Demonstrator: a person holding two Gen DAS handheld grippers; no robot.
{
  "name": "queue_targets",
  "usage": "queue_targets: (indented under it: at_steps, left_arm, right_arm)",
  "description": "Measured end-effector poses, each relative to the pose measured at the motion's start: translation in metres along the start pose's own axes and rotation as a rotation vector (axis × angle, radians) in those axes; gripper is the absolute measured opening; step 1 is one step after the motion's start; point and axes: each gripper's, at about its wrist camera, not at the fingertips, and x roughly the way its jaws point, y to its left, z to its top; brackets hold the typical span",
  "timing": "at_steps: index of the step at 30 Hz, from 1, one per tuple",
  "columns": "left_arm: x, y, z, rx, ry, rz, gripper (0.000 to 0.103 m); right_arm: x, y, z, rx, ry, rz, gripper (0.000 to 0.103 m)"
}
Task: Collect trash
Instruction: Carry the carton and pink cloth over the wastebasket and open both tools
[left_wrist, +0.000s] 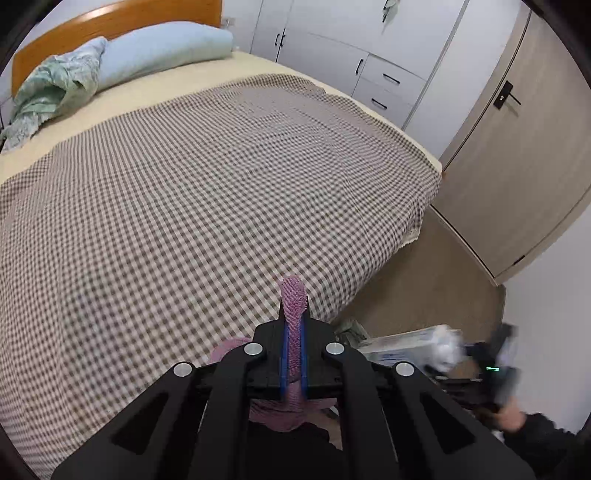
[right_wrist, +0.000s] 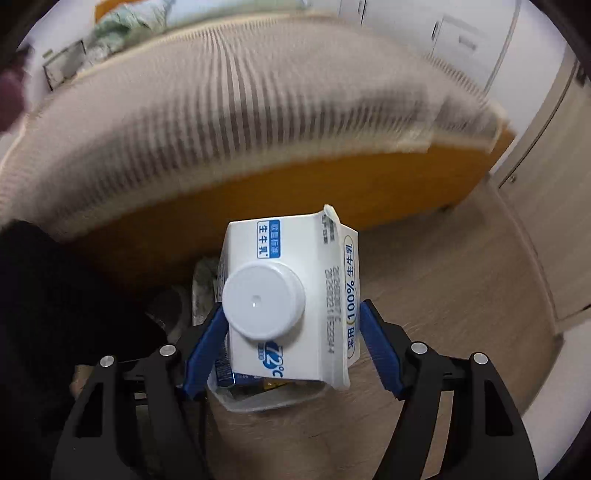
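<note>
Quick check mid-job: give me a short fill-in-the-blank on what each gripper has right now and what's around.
1. The left gripper is shut on a ____ knitted cloth.
2. The milk carton between the right gripper's fingers has a ____ round cap.
3. The bed is covered by a ____ blanket.
4. The floor under the carton looks like ____.

Missing words: pink; white; checked; wood

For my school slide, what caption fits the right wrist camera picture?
The right gripper holds a white milk carton above the wooden floor beside the bed.
</note>
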Motion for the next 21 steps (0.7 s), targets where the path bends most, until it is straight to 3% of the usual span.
queue_targets:
  at_steps: [7,13,16,18,21]
  left_arm:
    - [0.000,-0.002,-0.011,-0.025,0.011,0.003,0.002]
    - [0.022,0.012,-0.005,-0.046,0.059,0.011,0.002]
    - [0.033,0.012,-0.002,-0.043,0.068,-0.005,0.002]
    - [0.038,0.008,0.001,-0.043,0.064,-0.019,0.002]
    - [0.047,-0.002,0.004,-0.043,0.070,-0.040,0.002]
  right_arm:
    - [0.083,0.028,0.018,-0.014,0.074,0.003,0.069]
    - [0.127,0.058,0.027,-0.091,0.204,-0.005,0.070]
    - [0.145,0.079,0.032,-0.127,0.223,-0.037,0.073]
    - [0.155,0.091,0.027,-0.154,0.223,-0.010,0.073]
    - [0.164,0.112,0.018,-0.208,0.272,0.140,0.073]
